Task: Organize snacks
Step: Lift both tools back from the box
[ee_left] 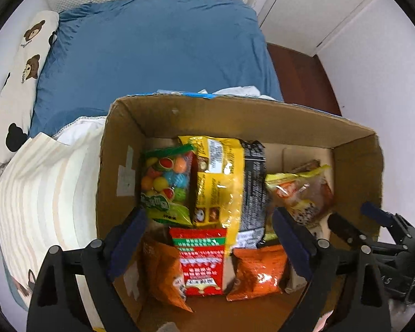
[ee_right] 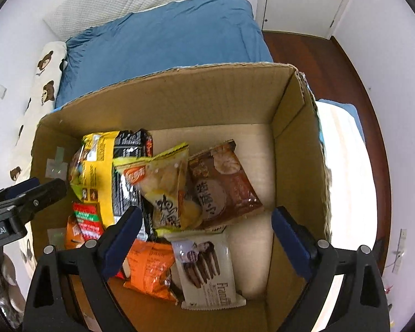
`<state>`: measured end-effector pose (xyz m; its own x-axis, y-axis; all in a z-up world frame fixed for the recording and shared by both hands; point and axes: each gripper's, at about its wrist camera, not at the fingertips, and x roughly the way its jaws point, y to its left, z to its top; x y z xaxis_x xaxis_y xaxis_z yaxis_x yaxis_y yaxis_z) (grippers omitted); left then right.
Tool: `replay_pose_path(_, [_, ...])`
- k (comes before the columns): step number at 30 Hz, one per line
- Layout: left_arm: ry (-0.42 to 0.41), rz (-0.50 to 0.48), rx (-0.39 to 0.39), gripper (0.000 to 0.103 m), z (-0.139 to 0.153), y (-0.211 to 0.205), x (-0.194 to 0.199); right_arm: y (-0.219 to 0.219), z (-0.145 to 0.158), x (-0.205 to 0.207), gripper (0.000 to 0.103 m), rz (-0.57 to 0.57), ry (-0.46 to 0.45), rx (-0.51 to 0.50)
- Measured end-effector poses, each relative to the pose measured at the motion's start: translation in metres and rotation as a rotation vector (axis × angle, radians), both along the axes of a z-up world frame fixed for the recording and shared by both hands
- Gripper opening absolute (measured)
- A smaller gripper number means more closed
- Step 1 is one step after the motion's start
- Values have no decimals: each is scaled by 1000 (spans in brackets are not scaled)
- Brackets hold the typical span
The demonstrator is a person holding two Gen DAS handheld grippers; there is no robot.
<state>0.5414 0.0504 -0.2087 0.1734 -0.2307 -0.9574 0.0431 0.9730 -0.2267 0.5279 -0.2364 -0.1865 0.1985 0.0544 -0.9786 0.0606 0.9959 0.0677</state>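
Both grippers point down into an open cardboard box (ee_left: pixel 235 116) that sits on a bed with a blue duvet (ee_left: pixel 157 47), and each has its jaws spread wide with nothing held between them. The left gripper (ee_left: pixel 210 238) hangs over the left part of the box, above a red and green snack packet (ee_left: pixel 200 260) flanked by two orange bags (ee_left: pixel 258 272) low in its view. Above them, at centre, lie a clear bag of coloured gummy fruits (ee_left: pixel 164 182), a yellow packet (ee_left: pixel 215 182) and a black packet (ee_left: pixel 253 188). The right gripper (ee_right: pixel 207 239) hangs over the box's middle, where a white wafer-stick packet (ee_right: pixel 207 268) lies at lower centre of its view, just right of an orange bag (ee_right: pixel 149 268). Above these a yellow-topped clear chip bag (ee_right: pixel 166 188) overlaps a brown packet (ee_right: pixel 224 185). The right part of the box floor (ee_right: pixel 257 160) is bare cardboard. A bear-print pillow (ee_left: pixel 22 83) lies along the left edge of the left wrist view.
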Motion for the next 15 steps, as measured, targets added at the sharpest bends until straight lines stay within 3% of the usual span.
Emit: replay_pose_path(15, [-251, 19, 65, 93, 65, -12, -99, 8, 59, -108, 97, 42, -175, 13])
